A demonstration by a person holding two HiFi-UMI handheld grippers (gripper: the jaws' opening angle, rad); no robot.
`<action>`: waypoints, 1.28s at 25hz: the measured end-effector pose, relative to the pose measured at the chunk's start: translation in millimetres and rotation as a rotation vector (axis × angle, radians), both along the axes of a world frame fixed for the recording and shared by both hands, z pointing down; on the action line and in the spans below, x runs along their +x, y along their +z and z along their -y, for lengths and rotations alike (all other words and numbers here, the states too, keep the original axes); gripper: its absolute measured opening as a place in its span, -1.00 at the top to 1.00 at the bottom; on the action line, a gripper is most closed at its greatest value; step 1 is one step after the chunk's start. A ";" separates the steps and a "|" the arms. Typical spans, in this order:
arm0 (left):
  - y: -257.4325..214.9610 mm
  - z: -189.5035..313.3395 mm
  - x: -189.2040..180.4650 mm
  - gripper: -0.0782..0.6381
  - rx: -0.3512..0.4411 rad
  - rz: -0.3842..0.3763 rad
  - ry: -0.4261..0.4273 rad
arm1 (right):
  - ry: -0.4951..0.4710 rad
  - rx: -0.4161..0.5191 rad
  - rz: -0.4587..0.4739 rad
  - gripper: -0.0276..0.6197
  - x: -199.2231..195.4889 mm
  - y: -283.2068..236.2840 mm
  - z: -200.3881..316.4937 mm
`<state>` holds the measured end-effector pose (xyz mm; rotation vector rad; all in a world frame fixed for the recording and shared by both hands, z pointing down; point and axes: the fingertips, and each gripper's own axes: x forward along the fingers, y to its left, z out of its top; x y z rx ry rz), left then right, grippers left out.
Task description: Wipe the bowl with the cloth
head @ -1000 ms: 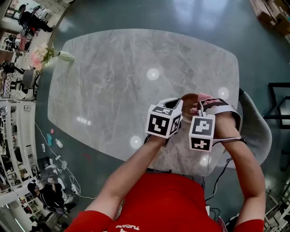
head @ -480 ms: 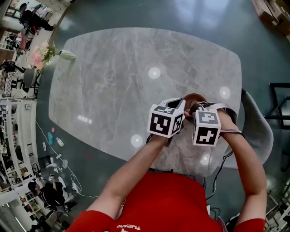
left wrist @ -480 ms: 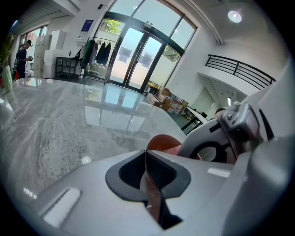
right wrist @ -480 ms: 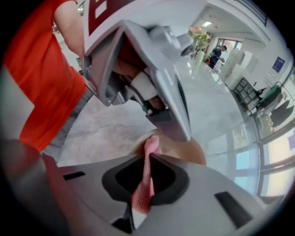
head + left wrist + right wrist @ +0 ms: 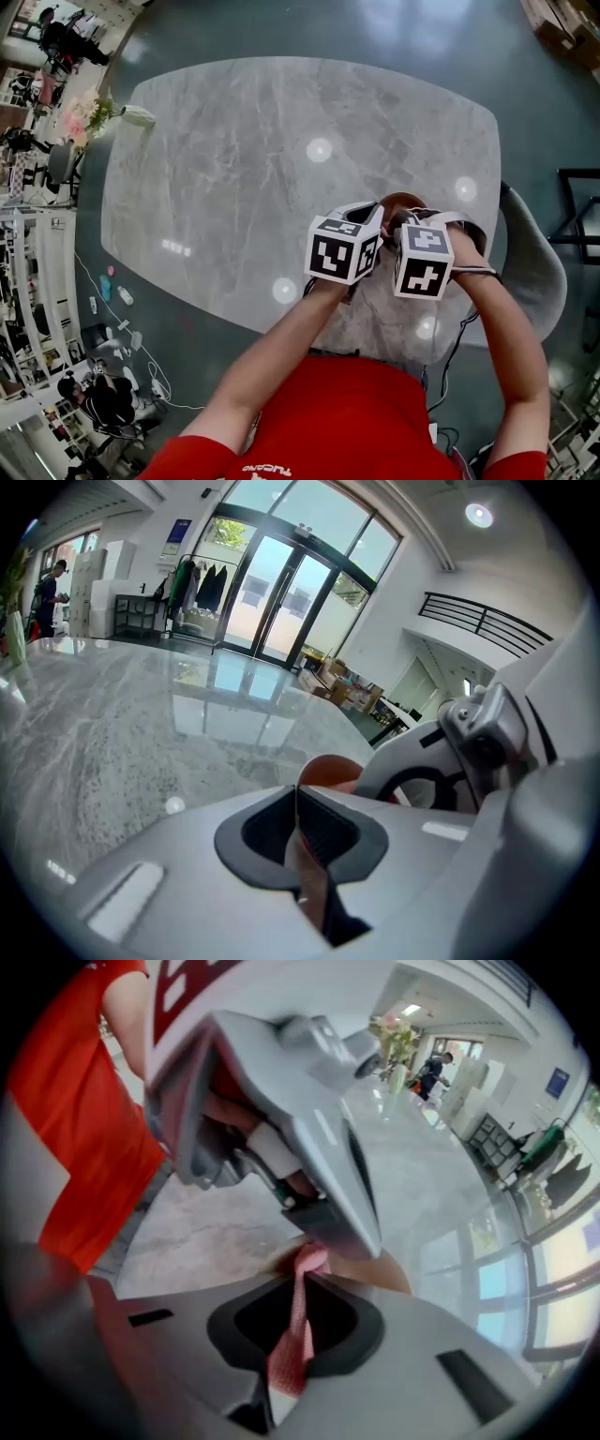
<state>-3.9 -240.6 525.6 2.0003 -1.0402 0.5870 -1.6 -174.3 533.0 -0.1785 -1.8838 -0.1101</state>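
A small brown bowl (image 5: pixel 401 201) is near the table's near right edge. In the left gripper view my left gripper (image 5: pixel 298 803) is shut on the bowl's thin rim, and the bowl's (image 5: pixel 328 769) edge shows just past the pads. In the right gripper view my right gripper (image 5: pixel 302 1283) is shut on a pink cloth (image 5: pixel 292 1330), whose bunched end pokes down over the bowl (image 5: pixel 398 1277). In the head view the left gripper (image 5: pixel 375 214) and the right gripper (image 5: pixel 409 221) stand close together over the bowl. Their marker cubes hide most of it.
The grey marble table (image 5: pixel 281 159) stretches away to the left and far side. A vase of flowers (image 5: pixel 129 115) stands at its far left corner. A grey chair (image 5: pixel 539 272) is at the right, beside the table's near edge.
My right gripper has moved left toward the bowl and turned steeper, so the pink cloth seen above it before is now hidden under the cube. The left gripper has stayed put.
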 end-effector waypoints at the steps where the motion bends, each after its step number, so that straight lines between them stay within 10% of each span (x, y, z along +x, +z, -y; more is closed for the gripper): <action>1: -0.1 -0.5 -0.1 0.74 -0.002 -0.001 -0.001 | 0.039 0.053 0.001 0.85 -1.1 3.0 9.0; 8: -1.6 -2.0 -1.0 0.74 -0.015 -0.014 -0.008 | 0.137 0.070 0.036 0.85 -10.5 5.2 10.1; 16: -1.2 0.2 -10.0 0.74 -0.024 -0.004 -0.033 | 0.313 0.360 0.020 0.85 -4.3 -3.2 55.2; 27: -0.2 -5.0 -9.4 0.74 -0.032 -0.011 -0.033 | 0.246 0.467 -0.083 0.85 14.3 -1.3 64.1; 32: -1.8 -5.5 -6.3 0.74 -0.032 -0.012 -0.030 | 0.139 0.345 -0.208 0.85 32.4 -1.0 40.3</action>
